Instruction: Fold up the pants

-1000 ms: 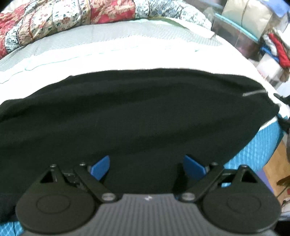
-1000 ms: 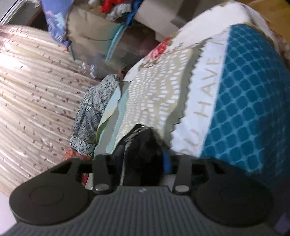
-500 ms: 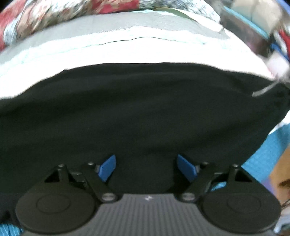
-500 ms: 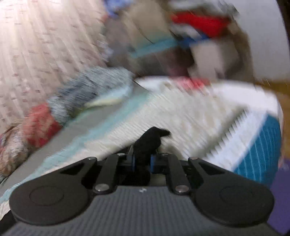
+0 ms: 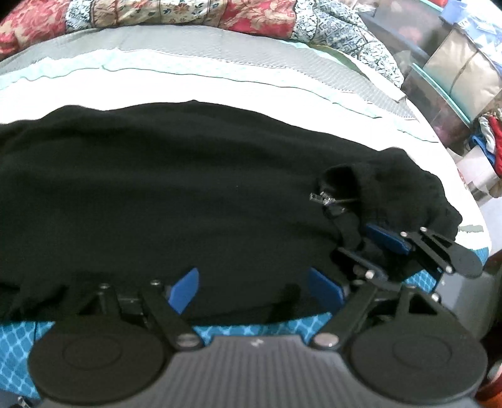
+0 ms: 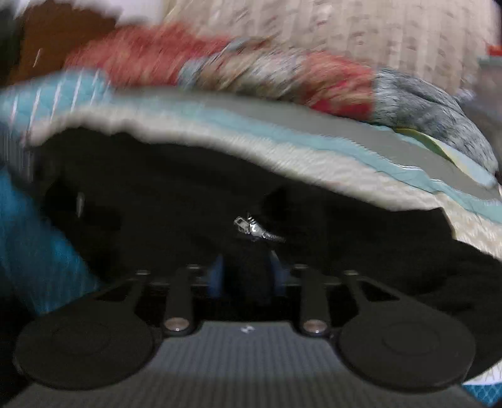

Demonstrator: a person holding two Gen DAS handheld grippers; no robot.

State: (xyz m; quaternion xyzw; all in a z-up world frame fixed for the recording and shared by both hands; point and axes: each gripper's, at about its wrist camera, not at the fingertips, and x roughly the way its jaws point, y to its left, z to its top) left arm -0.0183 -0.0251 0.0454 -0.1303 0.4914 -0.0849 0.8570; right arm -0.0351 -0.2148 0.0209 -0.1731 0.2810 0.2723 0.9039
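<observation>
- While the black soft-fabric pants (image 5: 175, 194) lay spread across the bed, over its white, grey and teal-striped bedspread (image 5: 219, 78), their right end was gathered into a raised bunch beside a small silver metal zipper pull (image 5: 324, 198).
- Just right of that zipper pull, the right tool (image 5: 360, 241) had its blue-padded fingers pressed together on a fold of the black cloth; the right wrist view, though blurred, showed the same pinch directly below the zipper pull (image 6: 251, 227).
- Below and left of the zipper pull, at the pants' near edge, the left tool (image 5: 254, 288) stood spread wide, its blue pads (image 5: 185, 287) apart with dark cloth lying between them and nothing gripped.
- Judging by this, the fold was only starting: one end was lifted, the rest flat.
- To do it well, the right tool would need to keep its pinch firm and carry the lifted end leftward past the zipper pull, low and level, so the layers land edge on edge.
- Meanwhile the left tool would best close on the near edge, or press it down, to stop the lower layer from dragging.
- One risk: the metal zipper could snag or slip from the grip.
- Beyond the zipper pull, a red and blue patterned quilt (image 5: 188, 12) was heaped at the bed's far edge, clear of the fold.
</observation>
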